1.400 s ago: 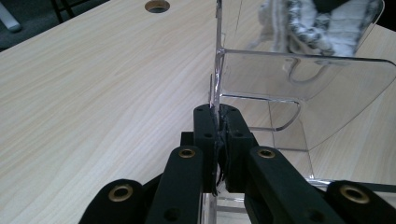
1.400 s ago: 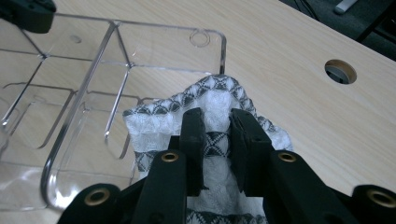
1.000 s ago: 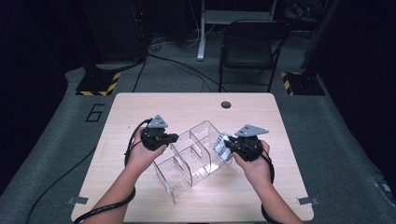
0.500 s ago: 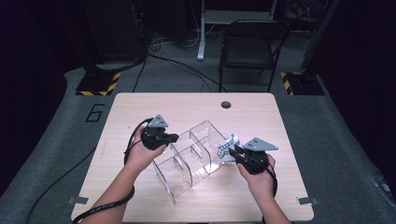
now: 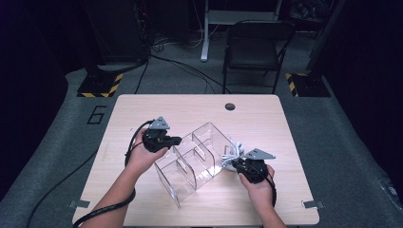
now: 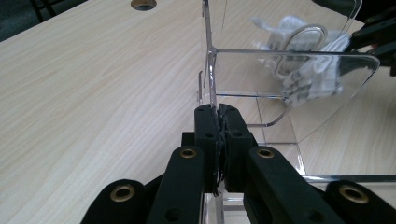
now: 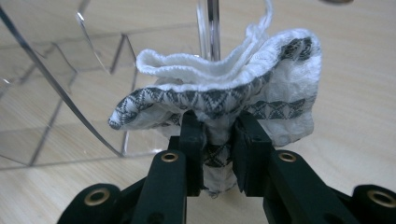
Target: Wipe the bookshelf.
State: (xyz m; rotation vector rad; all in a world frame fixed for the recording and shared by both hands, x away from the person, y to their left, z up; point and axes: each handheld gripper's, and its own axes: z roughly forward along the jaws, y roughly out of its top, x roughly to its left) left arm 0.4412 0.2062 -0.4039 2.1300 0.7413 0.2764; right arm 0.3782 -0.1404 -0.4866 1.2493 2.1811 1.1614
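A clear acrylic organizer (image 5: 192, 159) with several compartments lies diagonally on the wooden table (image 5: 142, 109). My left gripper (image 5: 175, 140) is shut on a thin clear wall of the organizer (image 6: 211, 70) at its left side; the jaws pinch the wall edge in the left gripper view (image 6: 217, 116). A crumpled white cloth with grey patterned bands (image 7: 224, 93) is pinched in my right gripper (image 7: 218, 135), which is shut on it. In the high view the cloth (image 5: 233, 151) sits beside the organizer's right end, with the right gripper (image 5: 236, 163) low over the table.
A round cable hole (image 5: 230, 106) lies near the table's far edge. A black chair (image 5: 254, 47) stands behind the table, and striped floor markers (image 5: 100, 85) sit at the back left and right.
My right gripper has come down and toward the table's near edge with the cloth in it, now lower beside the organizer's right end. The left gripper has kept still on the organizer wall.
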